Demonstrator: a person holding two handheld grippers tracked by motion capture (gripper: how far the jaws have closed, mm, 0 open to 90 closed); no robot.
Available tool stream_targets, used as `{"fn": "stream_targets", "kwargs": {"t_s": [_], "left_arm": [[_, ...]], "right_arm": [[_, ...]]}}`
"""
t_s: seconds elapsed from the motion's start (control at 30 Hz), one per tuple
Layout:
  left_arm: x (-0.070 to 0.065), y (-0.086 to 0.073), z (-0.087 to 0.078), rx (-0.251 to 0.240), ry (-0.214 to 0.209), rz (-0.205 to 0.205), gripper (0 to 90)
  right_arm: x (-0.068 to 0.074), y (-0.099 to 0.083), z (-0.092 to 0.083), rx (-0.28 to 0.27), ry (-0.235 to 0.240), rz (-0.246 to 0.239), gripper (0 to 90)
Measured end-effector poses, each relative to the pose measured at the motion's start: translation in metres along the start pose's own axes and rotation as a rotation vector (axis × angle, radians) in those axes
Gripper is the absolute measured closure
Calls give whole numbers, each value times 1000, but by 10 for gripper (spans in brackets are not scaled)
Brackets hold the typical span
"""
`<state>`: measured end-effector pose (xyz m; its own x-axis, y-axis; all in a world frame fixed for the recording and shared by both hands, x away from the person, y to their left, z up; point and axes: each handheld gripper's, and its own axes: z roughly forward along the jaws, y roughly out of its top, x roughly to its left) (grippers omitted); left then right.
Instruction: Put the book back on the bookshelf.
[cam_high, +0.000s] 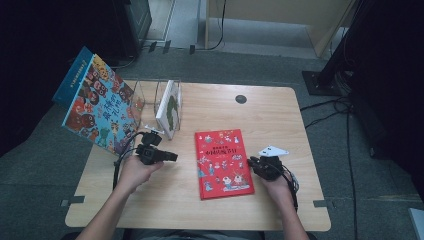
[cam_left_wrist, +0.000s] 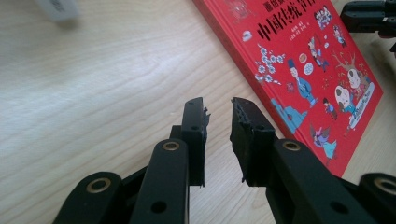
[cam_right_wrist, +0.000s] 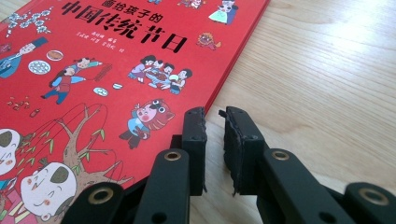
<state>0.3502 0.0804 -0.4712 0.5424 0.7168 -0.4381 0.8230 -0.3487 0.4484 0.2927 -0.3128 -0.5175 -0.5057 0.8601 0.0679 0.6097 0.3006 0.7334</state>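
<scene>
- A blue picture book (cam_high: 95, 102) leans tilted at the far left edge of the table (cam_high: 280, 115), against a clear wire rack (cam_high: 150, 102); beside it a white book (cam_high: 170, 107) stands upright in that rack. These look already stowed, as far as I can judge.
- The left gripper (cam_high: 172, 156) sits low over bare wood, between the rack and the red book (cam_high: 223, 162), its tips pointing toward the book's left edge. In the left gripper view its jaws stand almost together, a narrow slit between them and nothing inside; they do not touch the book.
- The red book lies flat, cover up, in the middle of the table, well apart from the rack. It seems to be the one still to be put away.
- The right gripper (cam_high: 251, 161) rests just at the book's right edge. In the right gripper view its jaws are nearly pressed together with only a thin gap, empty, the left jaw over the cover's rim, the right over wood.
- Judgement: the job is partly done; the red book has not been lifted or gripped, and raising it and standing it in the rack remains.
</scene>
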Motion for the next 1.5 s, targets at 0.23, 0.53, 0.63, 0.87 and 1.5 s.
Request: {"fn": "stream_targets", "kwargs": {"t_s": [0.23, 0.53, 0.63, 0.87, 1.5], "left_arm": [[-6, -2, 16, 9, -11, 11, 758], [-5, -7, 28, 11, -1, 0, 769], [-8, -8, 33, 21, 6, 5, 768], [-15, -9, 40, 13, -10, 18, 756], [-26, -12, 47, 7, 32, -41, 900]], "right_arm": [[7, 2, 4, -4, 12, -6, 779], [16, 3, 8, -15, 40, 1, 750], [16, 5, 6, -20, 45, 19, 736], [22, 10, 4, -38, 86, 60, 691], [1, 45, 23, 259, 213, 376, 629]]}}
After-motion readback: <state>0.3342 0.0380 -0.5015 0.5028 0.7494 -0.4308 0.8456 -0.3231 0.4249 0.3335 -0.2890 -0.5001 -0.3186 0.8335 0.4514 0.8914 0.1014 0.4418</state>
